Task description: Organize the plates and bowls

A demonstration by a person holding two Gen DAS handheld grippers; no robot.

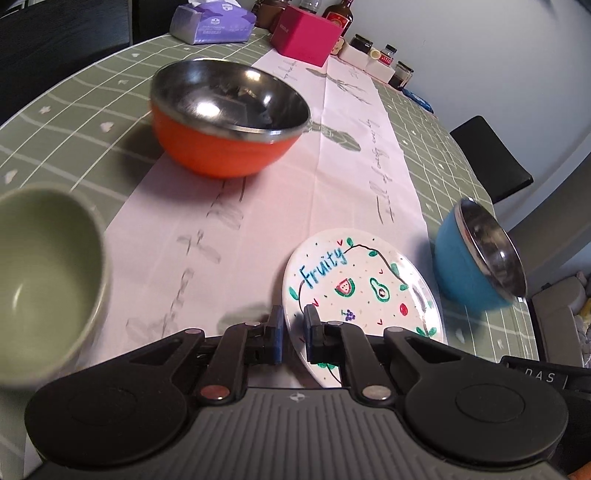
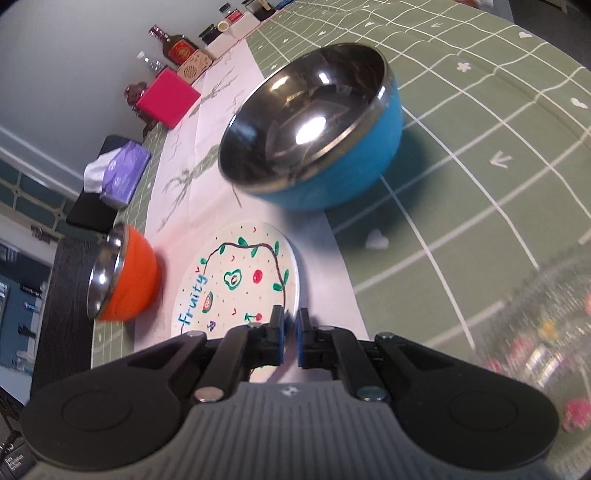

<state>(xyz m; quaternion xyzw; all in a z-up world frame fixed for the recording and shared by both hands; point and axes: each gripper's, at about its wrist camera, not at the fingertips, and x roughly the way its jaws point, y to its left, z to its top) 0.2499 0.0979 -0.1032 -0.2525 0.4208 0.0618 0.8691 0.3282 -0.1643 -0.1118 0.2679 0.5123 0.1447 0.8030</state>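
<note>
Orange bowl [image 1: 229, 118] beyond | blue bowl [image 2: 314, 136] beside | both tongs pinch plate [image 1: 362, 280] rim

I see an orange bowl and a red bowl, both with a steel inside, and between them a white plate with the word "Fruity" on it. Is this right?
Not quite. The second bowl is blue, not red; the right wrist view shows it plainly. The rest holds: the orange bowl and the blue one both have a steel inside, and the white "Fruity" plate lies between them.

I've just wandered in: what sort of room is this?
Probably a home dining room: a tablecloth covers the table, which holds bowls, a painted plate, a tissue pack and bottles.
</note>
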